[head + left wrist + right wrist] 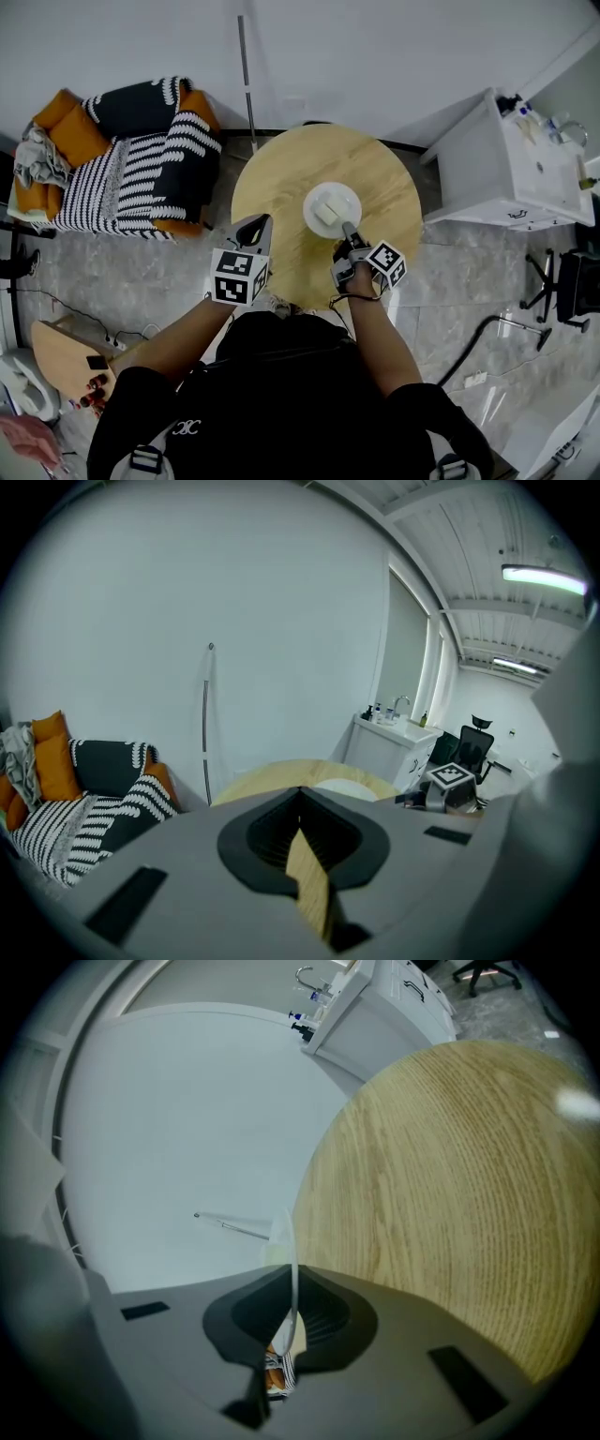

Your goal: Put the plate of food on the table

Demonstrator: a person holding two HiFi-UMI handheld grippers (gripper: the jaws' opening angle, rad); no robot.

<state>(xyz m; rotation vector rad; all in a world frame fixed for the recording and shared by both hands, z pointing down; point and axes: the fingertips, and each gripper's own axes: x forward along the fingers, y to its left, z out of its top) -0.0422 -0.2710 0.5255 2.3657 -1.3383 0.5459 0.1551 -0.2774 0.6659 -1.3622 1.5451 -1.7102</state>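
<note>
A white plate (331, 208) with a pale piece of food (327, 215) is over the right half of the round wooden table (281, 178). My right gripper (349, 230) is shut on the plate's near rim. In the right gripper view that rim (292, 1260) shows edge-on between the jaws, with the table top (450, 1204) beside it. Whether the plate rests on the wood or hangs just above it I cannot tell. My left gripper (255, 225) is shut and holds nothing, its tip over the table's near left edge. In the left gripper view the plate (347, 787) lies beyond the jaw tips (300, 794).
A striped sofa with orange cushions (131, 155) stands left of the table. A white cabinet with a sink (511, 164) is at the right, an office chair (572, 281) beyond it. A thin pole (246, 75) leans on the wall behind the table.
</note>
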